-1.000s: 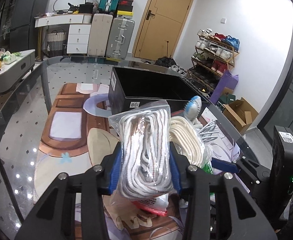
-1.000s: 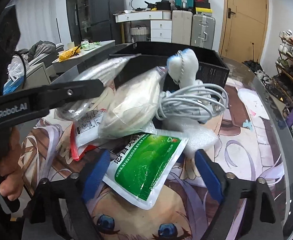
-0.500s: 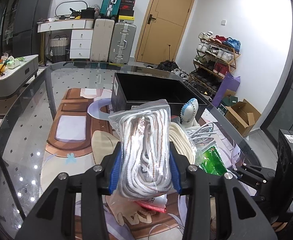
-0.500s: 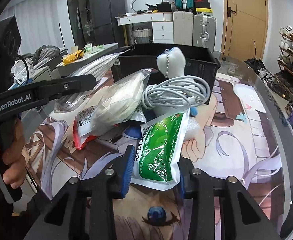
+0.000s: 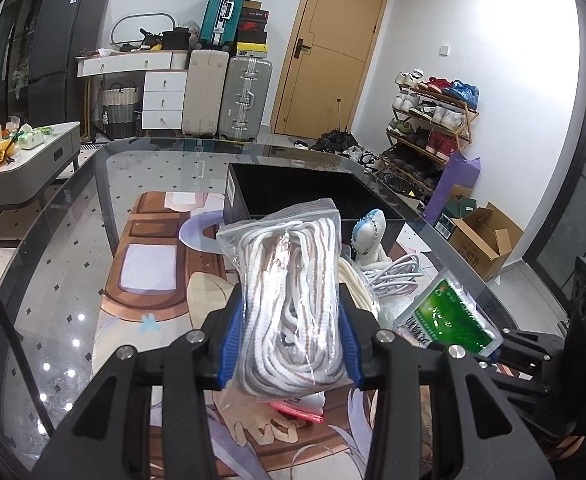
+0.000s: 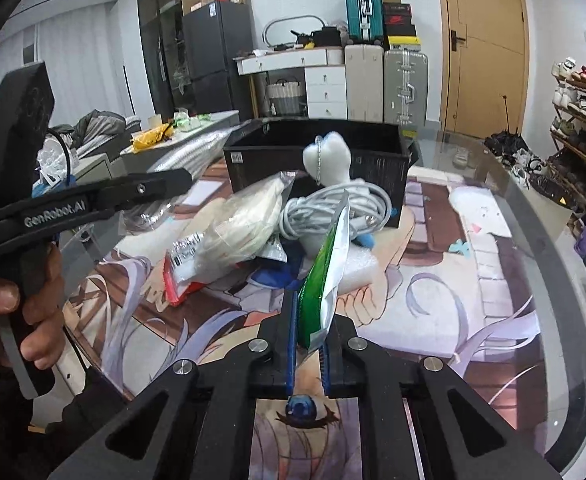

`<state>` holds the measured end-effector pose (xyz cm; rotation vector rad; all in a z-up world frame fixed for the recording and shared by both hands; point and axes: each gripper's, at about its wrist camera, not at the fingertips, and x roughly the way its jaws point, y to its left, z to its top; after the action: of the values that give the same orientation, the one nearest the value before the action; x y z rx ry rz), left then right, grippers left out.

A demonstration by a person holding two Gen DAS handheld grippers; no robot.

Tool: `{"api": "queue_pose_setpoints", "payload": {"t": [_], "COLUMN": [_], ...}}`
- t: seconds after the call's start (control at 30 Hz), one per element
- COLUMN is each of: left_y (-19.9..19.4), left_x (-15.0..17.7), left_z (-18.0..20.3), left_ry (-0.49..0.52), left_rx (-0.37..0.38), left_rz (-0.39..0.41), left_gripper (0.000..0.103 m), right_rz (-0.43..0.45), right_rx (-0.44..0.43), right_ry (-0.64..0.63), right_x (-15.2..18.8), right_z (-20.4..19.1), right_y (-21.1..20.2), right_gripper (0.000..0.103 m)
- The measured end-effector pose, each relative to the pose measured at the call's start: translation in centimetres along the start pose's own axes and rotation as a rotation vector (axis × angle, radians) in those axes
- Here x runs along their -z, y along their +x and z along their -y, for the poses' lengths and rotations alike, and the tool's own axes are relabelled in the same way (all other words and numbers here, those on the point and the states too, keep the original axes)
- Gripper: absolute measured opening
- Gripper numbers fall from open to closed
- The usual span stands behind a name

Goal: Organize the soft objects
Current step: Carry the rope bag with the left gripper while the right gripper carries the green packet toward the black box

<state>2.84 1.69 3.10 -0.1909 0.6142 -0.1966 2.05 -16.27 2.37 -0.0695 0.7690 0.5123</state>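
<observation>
My left gripper (image 5: 291,336) is shut on a clear bag of white rope (image 5: 291,300) and holds it above the table. My right gripper (image 6: 308,344) is shut on a green and white pouch (image 6: 325,276), lifted edge-up; the pouch also shows in the left wrist view (image 5: 449,320). An open black box (image 5: 313,196) stands behind the pile, also in the right wrist view (image 6: 321,156). On the mat lie a bag of cream rope (image 6: 245,224), a coiled white cable (image 6: 333,208), a white and blue plush toy (image 5: 367,232) and a foam block (image 6: 361,272).
The glass table (image 5: 53,264) carries a printed mat (image 6: 433,264). A red-edged packet (image 6: 181,268) lies at the pile's left. The left gripper's body (image 6: 73,208) and the hand holding it fill the left of the right wrist view. Shoe rack and cardboard box stand beyond the table's right edge.
My right gripper closed on the green pouch and lifted it off the mat, turning it on edge. My left gripper raised the rope bag slightly.
</observation>
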Motion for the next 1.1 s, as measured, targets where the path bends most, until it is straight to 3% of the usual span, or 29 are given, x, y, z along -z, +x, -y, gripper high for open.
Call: {"api": "queue_pose_setpoints", "payload": {"t": [0.47, 1.1], "left_y": [-0.5, 2.2], "left_x": [-2.4, -6.6], "left_z": [0.8, 1.0], "left_ry": [0.029, 0.036], "left_rx": [-0.024, -0.105], "left_rz": [0.056, 0.097], "left_gripper": [0.041, 0.041], "right_rz": [0.101, 0.126], "right_rx": [-0.041, -0.082], "right_ry": [-0.009, -0.039], "right_x": [-4.3, -11.5], "right_z": [0.8, 2.7], "right_y": [-2.8, -0.2], "right_gripper": [0.009, 0.009]}}
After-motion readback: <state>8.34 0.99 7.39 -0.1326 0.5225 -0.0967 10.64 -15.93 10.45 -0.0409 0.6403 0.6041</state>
